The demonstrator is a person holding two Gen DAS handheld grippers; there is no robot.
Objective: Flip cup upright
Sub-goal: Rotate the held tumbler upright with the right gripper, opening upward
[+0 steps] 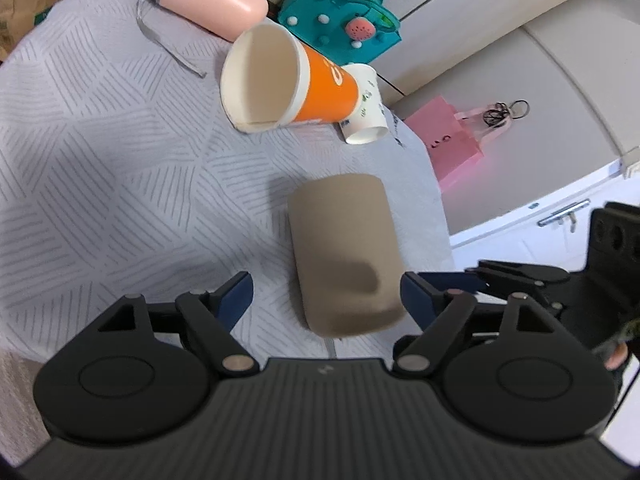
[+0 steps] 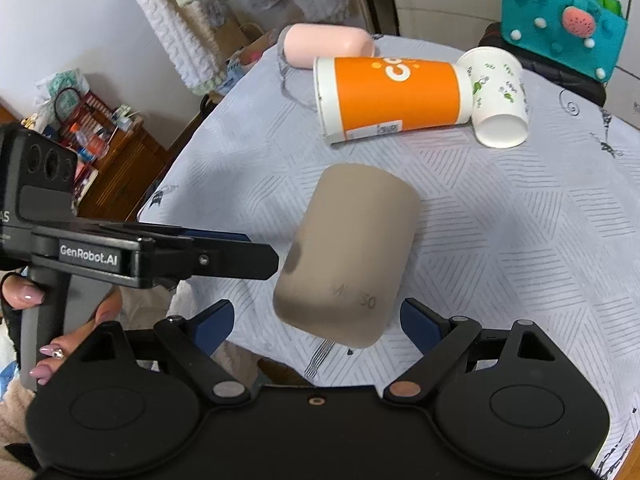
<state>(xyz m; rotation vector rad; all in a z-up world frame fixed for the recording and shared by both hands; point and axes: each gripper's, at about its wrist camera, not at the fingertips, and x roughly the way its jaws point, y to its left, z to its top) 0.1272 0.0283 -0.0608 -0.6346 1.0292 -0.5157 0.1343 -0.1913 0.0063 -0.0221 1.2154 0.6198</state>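
Note:
A beige cup [image 1: 344, 252] lies on its side near the table's front edge; it also shows in the right wrist view [image 2: 348, 256]. My left gripper [image 1: 326, 296] is open, its blue pads either side of the cup's near end, the right pad close to its side. My right gripper [image 2: 316, 322] is open too, with the cup's near end between its fingers, not touching. The left gripper's finger [image 2: 224, 258] reaches in from the left in the right wrist view, its tip next to the cup.
An orange paper cup [image 1: 288, 80], a small white printed cup [image 1: 366, 112] and a pink cup [image 1: 212, 0] lie on their sides further back on the grey patterned tablecloth [image 1: 100, 140]. A teal bag [image 1: 344, 20] stands behind them. The table edge is near on the right.

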